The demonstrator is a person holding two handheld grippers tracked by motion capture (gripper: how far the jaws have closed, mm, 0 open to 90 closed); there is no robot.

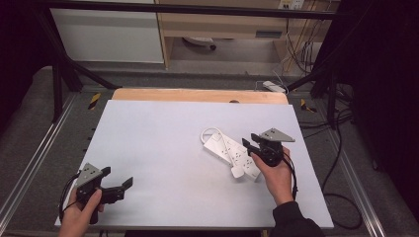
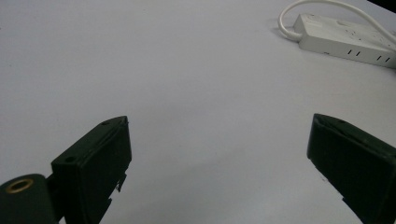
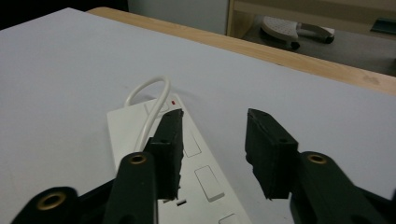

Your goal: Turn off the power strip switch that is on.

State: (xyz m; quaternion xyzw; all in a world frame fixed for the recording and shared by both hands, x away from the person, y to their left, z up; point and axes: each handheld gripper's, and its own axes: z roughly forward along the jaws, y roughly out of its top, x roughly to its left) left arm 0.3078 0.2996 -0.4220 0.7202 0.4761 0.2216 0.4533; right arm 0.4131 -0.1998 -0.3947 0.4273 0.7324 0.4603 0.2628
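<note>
A white power strip (image 1: 228, 149) lies at an angle right of the white board's middle, its cable (image 1: 209, 132) looped at the far end and a white plug (image 1: 238, 172) by its near end. A hand holds my right gripper (image 1: 249, 139) just above the strip's right side. In the right gripper view this gripper (image 3: 213, 114) is open, its jaws over the power strip (image 3: 205, 183) and cable (image 3: 150, 88) with nothing between them. My left gripper (image 1: 118, 176) rests low at the board's near left corner. Its jaws (image 2: 219, 121) stand wide open over bare board, the power strip (image 2: 345, 39) far off.
The white board (image 1: 163, 148) lies on a wooden table whose far edge (image 1: 197, 95) shows behind it. Black frame posts stand at both sides. Cables and another white power strip (image 1: 274, 86) lie on the floor at right. A chair base (image 3: 289, 28) sits beyond the table.
</note>
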